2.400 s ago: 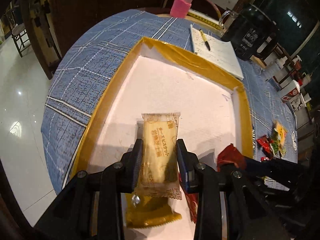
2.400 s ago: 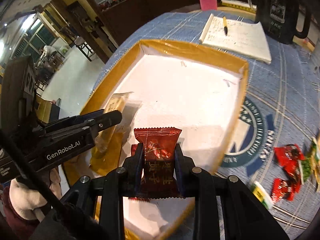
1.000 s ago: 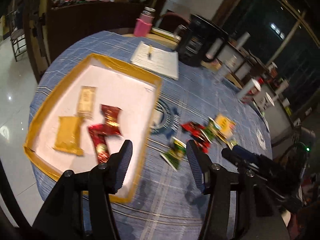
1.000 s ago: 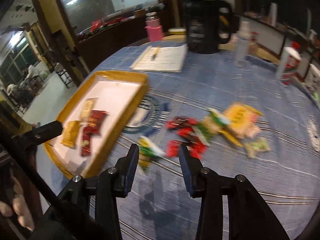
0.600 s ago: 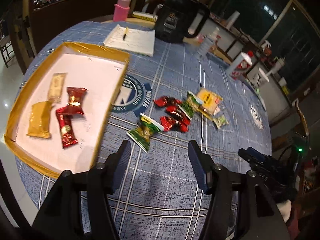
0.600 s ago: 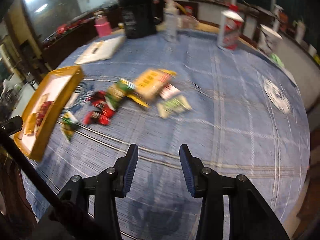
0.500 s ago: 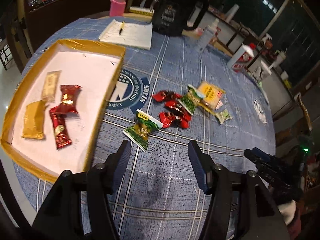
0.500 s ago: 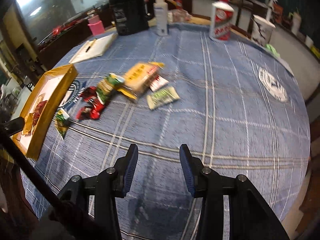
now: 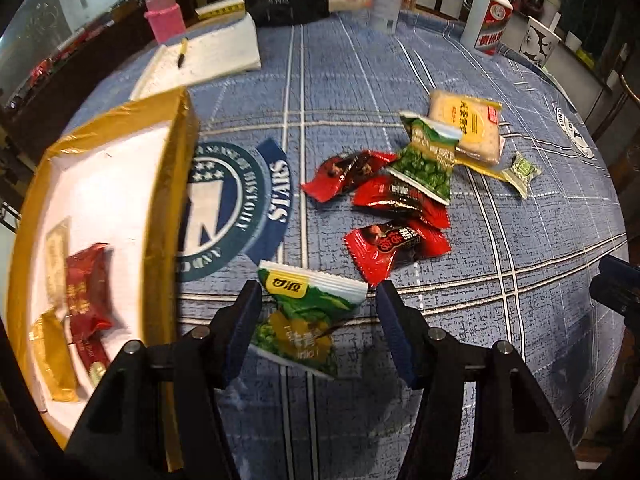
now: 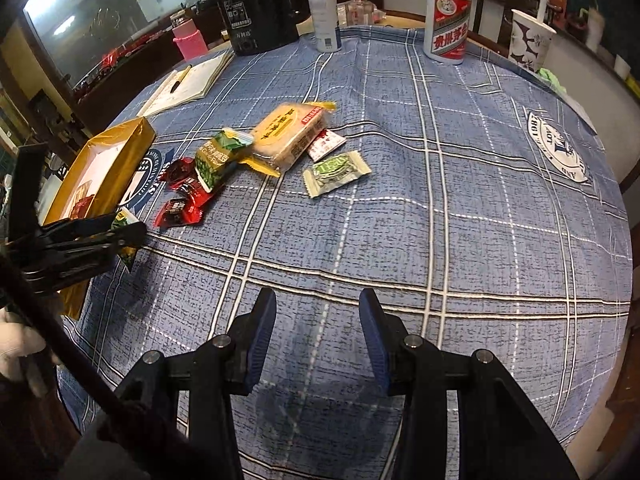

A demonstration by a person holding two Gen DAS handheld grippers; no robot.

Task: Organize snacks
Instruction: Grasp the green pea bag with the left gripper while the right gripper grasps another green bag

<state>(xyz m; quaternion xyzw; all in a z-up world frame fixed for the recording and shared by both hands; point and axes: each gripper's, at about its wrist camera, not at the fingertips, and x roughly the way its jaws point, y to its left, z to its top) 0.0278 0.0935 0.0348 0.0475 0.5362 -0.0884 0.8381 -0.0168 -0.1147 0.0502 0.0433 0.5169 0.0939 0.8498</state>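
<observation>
The left gripper (image 9: pixel 318 314) points steeply down at the tabletop (image 10: pixel 460 208), its jaws spread wide on either side of a green pea snack packet (image 9: pixel 306 322) that lies flat between them; the pads do not press on it. The right gripper (image 10: pixel 317 330) also tilts downward, over bare blue plaid cloth well apart from the snacks, its jaws parted with nothing between them.

Just left of the green packet stands the gold-rimmed tray (image 9: pixel 170 184), white inside, already holding a dark red packet (image 9: pixel 86 286) and two pale gold ones. Beyond the left gripper lies a loose cluster: three red candy packets (image 9: pixel 394 246), a second green pea packet (image 9: pixel 426 158) leaning on a yellow-labelled cracker pack (image 9: pixel 466 126), and a small pale green sachet (image 9: pixel 520 170). None of these blocks the packet between the jaws.

Farther back sit an open notebook (image 10: pixel 186 86) with a pen, a pink bottle (image 10: pixel 189 42), a black kettle (image 10: pixel 254 4), a white spray bottle (image 10: pixel 325 10), a white liquor bottle (image 10: pixel 447 20) with a red label and a paper cup (image 10: pixel 530 40).

A round emblem printed on the cloth beside the tray reads "STARS" and "HISTORY".
</observation>
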